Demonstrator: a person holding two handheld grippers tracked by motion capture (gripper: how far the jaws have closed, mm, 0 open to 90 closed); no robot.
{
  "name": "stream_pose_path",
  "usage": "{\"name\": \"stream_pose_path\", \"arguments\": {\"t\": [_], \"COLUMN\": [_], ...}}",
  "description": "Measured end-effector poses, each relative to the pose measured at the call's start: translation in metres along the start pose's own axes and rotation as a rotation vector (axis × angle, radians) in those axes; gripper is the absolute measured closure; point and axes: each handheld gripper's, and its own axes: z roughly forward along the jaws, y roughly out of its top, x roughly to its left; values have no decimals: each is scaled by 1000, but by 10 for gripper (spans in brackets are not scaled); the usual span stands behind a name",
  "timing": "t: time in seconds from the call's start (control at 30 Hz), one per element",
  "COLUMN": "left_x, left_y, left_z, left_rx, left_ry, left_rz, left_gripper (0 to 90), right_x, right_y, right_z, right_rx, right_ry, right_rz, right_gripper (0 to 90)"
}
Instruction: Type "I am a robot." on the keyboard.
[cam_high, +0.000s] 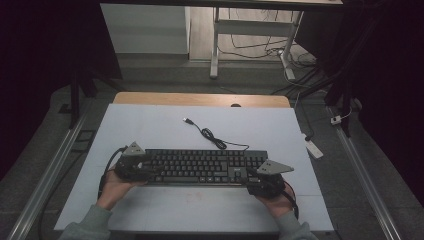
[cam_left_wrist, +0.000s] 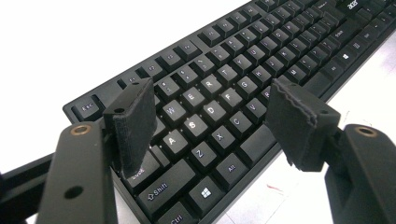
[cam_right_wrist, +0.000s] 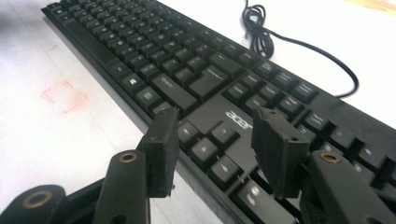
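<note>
A black Acer keyboard (cam_high: 202, 166) lay across the near middle of the white tabletop (cam_high: 150, 125), its USB cable (cam_high: 212, 137) trailing toward 12 o'clock. The left gripper (cam_high: 131, 167) hovered at its 9 o'clock end and the right gripper (cam_high: 265, 180) at its 3 o'clock end, both with jaws apart and nothing between them. If the aim was to lift or shift it, both ends probably needed gripping by the frame edge, evenly, avoiding keycaps.

Lab or office: desk frame (cam_high: 215, 45), floor cables (cam_high: 260, 50), carpet.

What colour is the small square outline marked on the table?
Red, a faint square outline beside the keyboard; clearest in the right gripper view.
</note>
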Motion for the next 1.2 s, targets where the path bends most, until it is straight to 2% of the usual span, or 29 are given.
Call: {"name": "stream_pose_path", "arguments": {"t": [0.13, 0.33, 0.47, 0.63, 0.77, 0.93, 0.97, 1.2], "left_x": [0, -2, -5, -11, -17, -21, -22, -31], "left_y": [0, 0, 2, 3, 4, 4, 4, 2], "left_z": [0, 0, 0, 3, 6, 11, 12, 28], "left_rx": [-1, -6, -18, -22, -10, 16, 21, 66], "left_ry": [0, -2, -17, -52, -83, -116, -120, -129], "left_rz": [0, -4, 8, 33, 65, 83, 85, 109], "left_gripper": [331, 336, 369, 499, 667, 863, 885, 887], "right_x": [-2, -2, -3, -4, -5, -4, -4, -4], "right_y": [-1, 0, 0, -1, -1, -1, -2, -2], "right_z": [0, 2, 3, 3, 3, 4, 4, 5], "right_rx": [-8, 6, 7, 8, 14, 20, 22, 34], "right_ry": [-1, 6, 7, 5, 1, 2, 4, 3], "right_rz": [16, 3, 3, 3, 2, -3, -5, -10], "right_gripper": [510, 508, 507, 508, 507, 507, 508, 508]}}
